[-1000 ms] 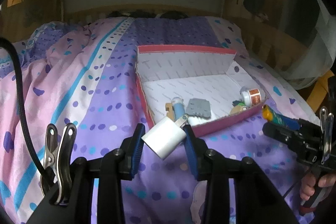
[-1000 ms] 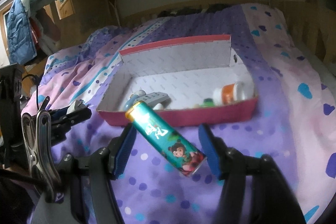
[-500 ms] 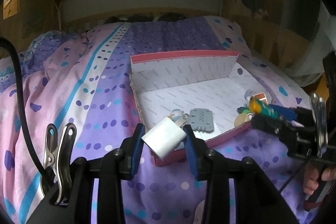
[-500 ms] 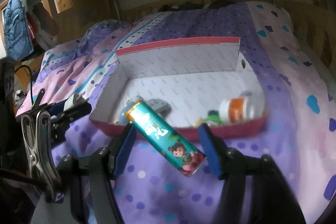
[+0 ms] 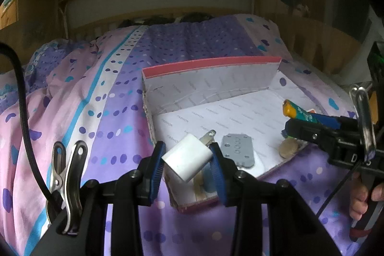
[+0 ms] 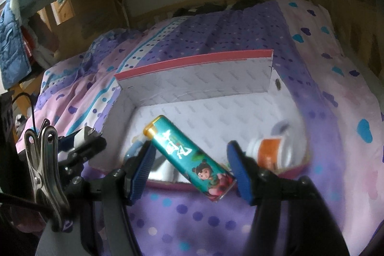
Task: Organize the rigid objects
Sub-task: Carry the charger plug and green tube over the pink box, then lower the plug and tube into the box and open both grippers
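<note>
Left gripper (image 5: 187,161) pinches a white plug adapter (image 5: 186,160) between its blue pads, prongs up and forward, hovering over the near left corner of the pink-rimmed box (image 5: 211,62) that sits on the dotted purple bedspread (image 5: 96,116) — to do it well, carry it past the near wall and lower before letting go, aiming for bare floor left of the grey perforated plate (image 5: 237,151) and not on the small items under the pads. Right gripper (image 6: 192,170) grips a teal tube (image 6: 189,157) with a cartoon figure, held slantwise, gold cap up-left, its bottom end at the near rim — the jaws stand fairly wide but both pads touch it. Best to bring the tube in over the empty middle of the box, clear of the orange-banded bottle (image 6: 272,150) at right, level it, then release low so it won't roll; keep both tools apart while unloading
</note>
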A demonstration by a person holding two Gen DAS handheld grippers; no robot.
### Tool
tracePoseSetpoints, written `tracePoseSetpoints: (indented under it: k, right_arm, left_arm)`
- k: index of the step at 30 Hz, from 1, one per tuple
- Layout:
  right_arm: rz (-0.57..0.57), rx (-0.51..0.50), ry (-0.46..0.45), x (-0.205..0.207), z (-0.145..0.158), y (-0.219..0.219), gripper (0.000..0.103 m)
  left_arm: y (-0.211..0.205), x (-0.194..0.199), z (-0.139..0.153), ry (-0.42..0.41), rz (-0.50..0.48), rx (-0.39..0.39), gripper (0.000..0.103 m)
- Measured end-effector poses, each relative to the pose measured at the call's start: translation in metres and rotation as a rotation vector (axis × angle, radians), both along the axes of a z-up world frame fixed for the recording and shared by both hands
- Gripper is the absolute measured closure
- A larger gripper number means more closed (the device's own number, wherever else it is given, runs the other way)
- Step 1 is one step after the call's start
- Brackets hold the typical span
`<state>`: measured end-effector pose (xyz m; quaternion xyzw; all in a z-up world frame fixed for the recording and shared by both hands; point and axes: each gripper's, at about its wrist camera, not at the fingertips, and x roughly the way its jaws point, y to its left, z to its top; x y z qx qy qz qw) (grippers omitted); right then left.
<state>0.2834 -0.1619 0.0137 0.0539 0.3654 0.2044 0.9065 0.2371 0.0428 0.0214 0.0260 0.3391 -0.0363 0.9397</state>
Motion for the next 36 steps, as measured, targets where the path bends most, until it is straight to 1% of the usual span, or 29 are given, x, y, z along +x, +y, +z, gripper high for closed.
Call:
tracePoseSetpoints:
  k: [8, 11, 15, 19, 22, 25, 28, 30, 31, 33, 36]
  right_arm:
    - [-0.04, 0.023, 0.064, 0.025, -0.02, -0.003, 0.04]
    - [-0.045, 0.016, 0.082, 0.035, -0.025, -0.001, 0.04]
    - [-0.048, -0.058, 0.062, 0.044, -0.026, 0.01, 0.04]
    - [-0.051, -0.094, 0.048, 0.044, -0.027, 0.017, 0.04]
    - [-0.027, -0.116, 0.035, 0.043, -0.028, 0.022, 0.04]
    - [-0.01, -0.152, 0.063, 0.047, -0.033, 0.029, 0.04]
    - [0.024, -0.247, 0.121, 0.054, -0.041, 0.041, 0.04]
    - [0.041, -0.293, 0.156, 0.057, -0.046, 0.048, 0.045]
    - [0.035, -0.321, 0.169, 0.059, -0.047, 0.05, 0.048]
    - [0.016, -0.34, 0.205, 0.064, -0.048, 0.05, 0.052]
    - [0.005, -0.326, 0.226, 0.068, -0.048, 0.045, 0.055]
  left_arm:
    - [0.0, 0.019, -0.012, 0.035, -0.001, -0.004, 0.064]
    - [0.0, 0.026, -0.017, 0.047, -0.004, -0.003, 0.064]
    - [-0.004, 0.03, -0.021, 0.042, -0.007, 0.027, 0.064]
    - [-0.01, 0.033, -0.024, 0.042, -0.017, 0.053, 0.064]
    - [-0.015, 0.04, -0.03, 0.077, -0.026, 0.053, 0.064]
    - [-0.021, 0.045, -0.033, 0.092, -0.043, 0.061, 0.064]
    - [-0.022, 0.052, -0.038, 0.139, -0.05, 0.035, 0.064]
    - [-0.025, 0.057, -0.044, 0.175, -0.037, 0.037, 0.064]
    - [-0.027, 0.059, -0.046, 0.18, -0.027, 0.036, 0.065]
    - [-0.029, 0.065, -0.048, 0.203, -0.019, 0.028, 0.066]
    - [-0.03, 0.068, -0.051, 0.213, -0.013, 0.029, 0.066]
